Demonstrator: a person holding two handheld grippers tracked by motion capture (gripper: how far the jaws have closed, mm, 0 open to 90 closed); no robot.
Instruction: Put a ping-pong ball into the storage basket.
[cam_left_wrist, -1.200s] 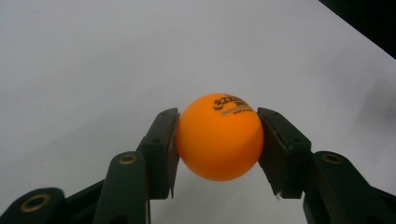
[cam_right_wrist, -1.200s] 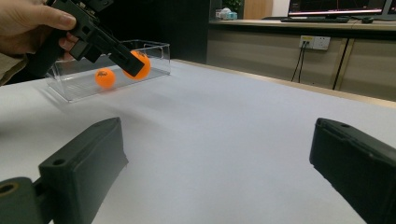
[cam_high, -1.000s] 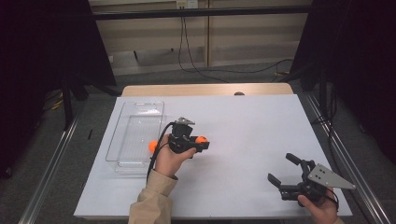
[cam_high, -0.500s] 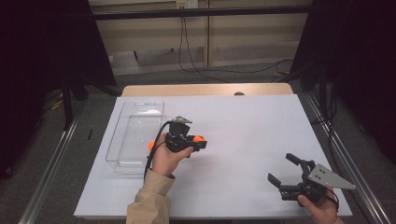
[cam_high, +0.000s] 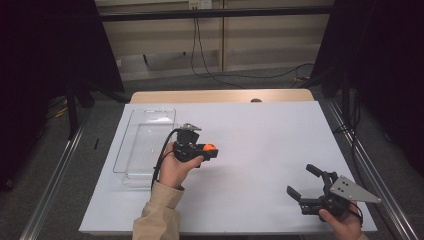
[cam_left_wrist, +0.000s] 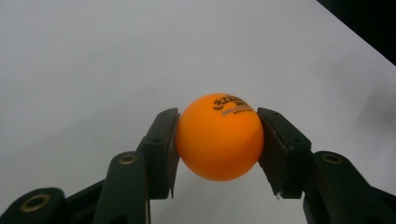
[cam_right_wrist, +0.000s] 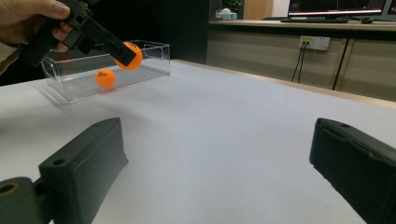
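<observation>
An orange ping-pong ball (cam_left_wrist: 219, 137) with dark print sits between the two black jaws of my left gripper (cam_left_wrist: 218, 119), which is shut on it. In the high view that gripper (cam_high: 209, 149) hovers above the white table just right of a clear plastic box (cam_high: 131, 150), the ball (cam_high: 211, 147) at its tip. The right gripper view shows the held ball (cam_right_wrist: 132, 56) raised beside the box (cam_right_wrist: 156, 58), and a second orange ball (cam_right_wrist: 105, 78) lying inside it. My right gripper (cam_high: 300, 179) rests low at the table's front right, jaws wide open with nothing between them (cam_right_wrist: 219, 140).
The white table top (cam_high: 260, 130) spreads wide between the two grippers. A wooden strip (cam_high: 220, 96) runs along its far edge. Metal rails (cam_high: 55, 175) flank both sides. Cables lie on the floor behind the table.
My left hand with the ball has drifted slightly left toward the box and now covers the second ball in the high view. The right gripper has not moved.
</observation>
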